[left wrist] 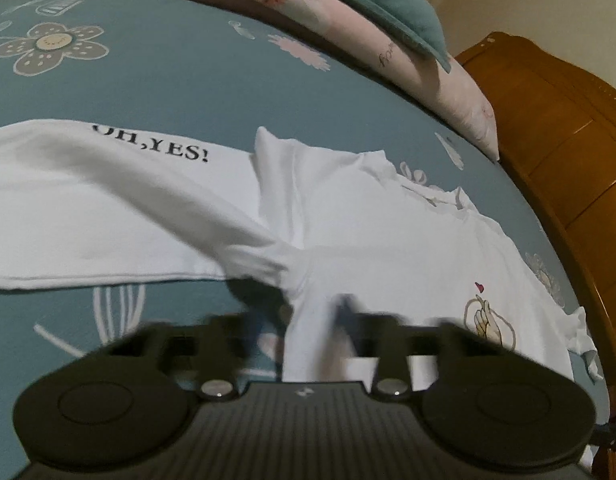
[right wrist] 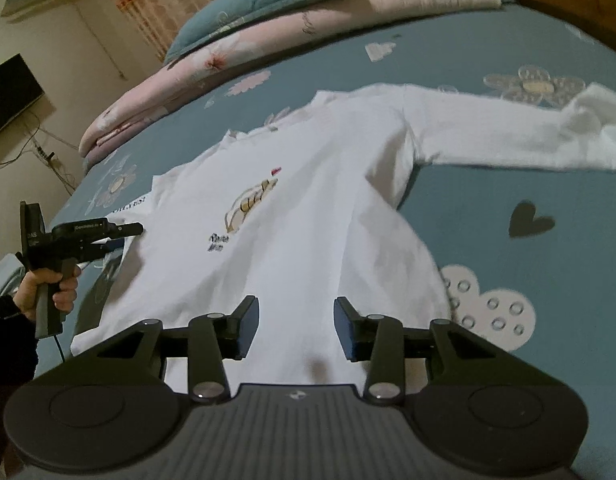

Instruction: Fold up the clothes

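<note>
White long-sleeved shirt [right wrist: 308,208] lay spread face up on a blue flower-print bed sheet [right wrist: 508,184], its chest print of a hand and small red heart [right wrist: 251,200] showing, one sleeve [right wrist: 508,136] stretched out toward the right of the right wrist view. The right hand-held gripper [right wrist: 295,324] hovered over the lower part of the shirt's body, its two fingers spread wide with only white cloth visible between them and nothing held. The left hand-held gripper [right wrist: 123,236], seen from the side in the right wrist view, sat at the shirt's far left edge near the other sleeve, which bears the words "OH,YES!" [left wrist: 163,148]; a bare hand [right wrist: 47,292] below a dark cuff gripped its handle upright, the fingers pointing level across the bed toward the cloth. In the left wrist view that gripper's fingers [left wrist: 344,312] were motion-blurred, with a bunched fold of sleeve [left wrist: 267,256] drawn up toward the left one; whether the jaws pinched the cloth could not be told. Folded pink and teal quilts [right wrist: 235,40] lay along the head of the bed, beside a wooden bed frame [left wrist: 548,140].
</note>
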{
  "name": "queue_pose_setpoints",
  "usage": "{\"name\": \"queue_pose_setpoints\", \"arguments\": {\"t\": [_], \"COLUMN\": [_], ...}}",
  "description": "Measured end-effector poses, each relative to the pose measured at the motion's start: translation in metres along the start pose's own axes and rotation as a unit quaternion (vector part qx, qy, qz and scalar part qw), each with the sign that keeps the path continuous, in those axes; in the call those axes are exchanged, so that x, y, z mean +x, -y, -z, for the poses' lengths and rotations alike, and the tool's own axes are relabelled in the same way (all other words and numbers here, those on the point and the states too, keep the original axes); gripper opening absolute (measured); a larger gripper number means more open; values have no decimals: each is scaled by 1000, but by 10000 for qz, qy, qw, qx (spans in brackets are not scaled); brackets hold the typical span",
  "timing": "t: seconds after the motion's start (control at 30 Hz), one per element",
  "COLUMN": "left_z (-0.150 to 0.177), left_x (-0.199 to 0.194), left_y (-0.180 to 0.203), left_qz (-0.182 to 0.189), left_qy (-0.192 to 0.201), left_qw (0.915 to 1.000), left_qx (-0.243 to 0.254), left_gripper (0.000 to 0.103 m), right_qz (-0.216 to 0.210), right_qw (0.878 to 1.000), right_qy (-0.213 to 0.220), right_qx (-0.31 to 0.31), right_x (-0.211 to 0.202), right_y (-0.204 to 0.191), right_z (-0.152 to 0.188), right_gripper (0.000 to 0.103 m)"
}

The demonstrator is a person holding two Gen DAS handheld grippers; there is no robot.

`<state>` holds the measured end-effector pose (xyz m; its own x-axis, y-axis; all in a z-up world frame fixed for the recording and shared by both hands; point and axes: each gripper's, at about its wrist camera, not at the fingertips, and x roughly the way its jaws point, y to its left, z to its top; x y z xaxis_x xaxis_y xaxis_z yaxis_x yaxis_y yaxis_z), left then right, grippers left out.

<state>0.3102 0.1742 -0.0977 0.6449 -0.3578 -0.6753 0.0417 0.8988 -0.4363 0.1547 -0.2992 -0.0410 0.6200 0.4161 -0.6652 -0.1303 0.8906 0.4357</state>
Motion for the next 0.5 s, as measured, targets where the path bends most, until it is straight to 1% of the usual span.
{"name": "queue_pose_setpoints", "arguments": {"t": [0.03,0.13,0.23,0.3,0.33,0.4,0.47,0.5], "left_z": [0,2,-2,-6,-6,-4,3,9], "left_x": [0,-7,-11,-7,-5,-6,-16,-26], "left_y": [2,11,12,9,8,11,14,14], "left_qz": [-53,-389,-601,-681,-716,-779,-753,-689], "left_qy": [42,375,575,525,478,358,295,284], "left_qw": [10000,9985,9965,9962,9961,9963,9967,9972], "left_qx": [23,126,23,-124,-174,-66,16,-50], "left_gripper": [6,5,5,6,11,11,16,19], "right_qz": [11,40,56,73,85,83,68,70], "right_qw": [10000,10000,10000,9999,9999,9999,9999,9999], "right_qy": [-11,-17,24,46,55,70,81,87], "right_qx": [5,26,55,61,57,40,-15,-56], "right_x": [1,1,-2,-5,-6,-9,-13,-15], "right_y": [0,2,4,4,4,3,1,-1], "right_z": [1,4,5,6,6,8,10,12], "right_gripper": [46,46,46,46,46,46,46,46]}}
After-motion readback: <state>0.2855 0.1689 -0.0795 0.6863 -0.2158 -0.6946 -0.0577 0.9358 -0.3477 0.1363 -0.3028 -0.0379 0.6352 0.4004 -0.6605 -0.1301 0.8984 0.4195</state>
